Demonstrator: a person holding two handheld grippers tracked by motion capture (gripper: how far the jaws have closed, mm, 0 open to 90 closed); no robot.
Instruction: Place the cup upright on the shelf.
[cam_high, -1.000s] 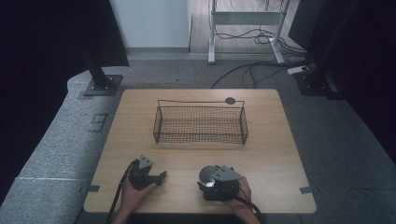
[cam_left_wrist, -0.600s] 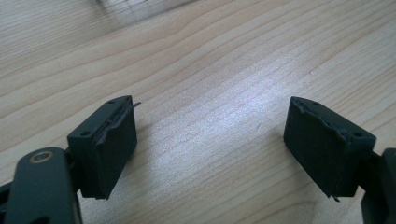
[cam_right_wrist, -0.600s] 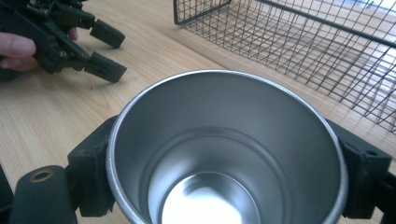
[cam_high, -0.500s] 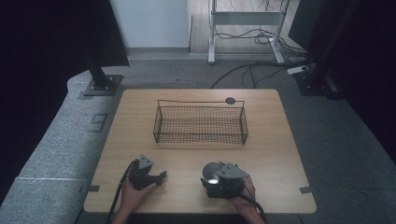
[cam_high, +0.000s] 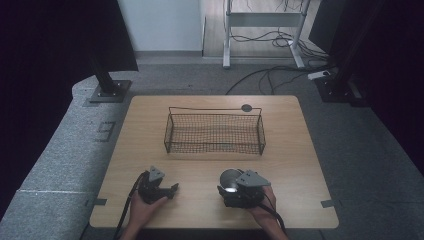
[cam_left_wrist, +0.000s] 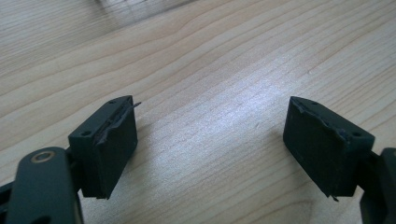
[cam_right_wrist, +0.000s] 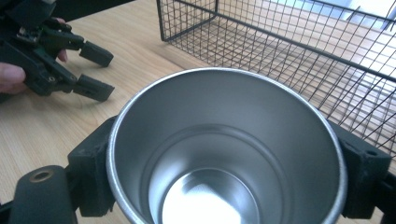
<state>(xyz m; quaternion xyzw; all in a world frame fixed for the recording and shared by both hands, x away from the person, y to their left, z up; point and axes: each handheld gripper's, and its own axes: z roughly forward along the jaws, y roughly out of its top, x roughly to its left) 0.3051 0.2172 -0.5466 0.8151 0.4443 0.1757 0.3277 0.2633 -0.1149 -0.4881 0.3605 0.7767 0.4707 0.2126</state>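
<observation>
A pale wood desk (cam_high: 300, 150) sits on grey carpet (cam_high: 65, 150), with dark curtains at both sides and a white wall beyond. A black stand base (cam_high: 107, 92) rests on the floor by the desk's far left corner, and cables (cam_high: 260, 75) trail across the floor behind, near a metal frame (cam_high: 262, 20). Small tape tabs mark the desk's near edges.

A black wire basket (cam_high: 215, 132) stands mid-desk, towards the far side, with a small dark disc (cam_high: 246, 107) on the desk just behind its far right corner.

Near edge now: the left gripper (cam_high: 170, 190) lies low over the desk in the left hand (cam_high: 145, 210), jaws spread wide with only bare wood grain between them in the left gripper view. The right gripper (cam_high: 227, 187), in the right hand (cam_high: 262, 212), has its jaws pressed on either side of a steel cup (cam_right_wrist: 224, 154), mouth facing the camera, shiny and hollow inside. The cup is near the desk's front, right of centre, well short of the basket.
</observation>
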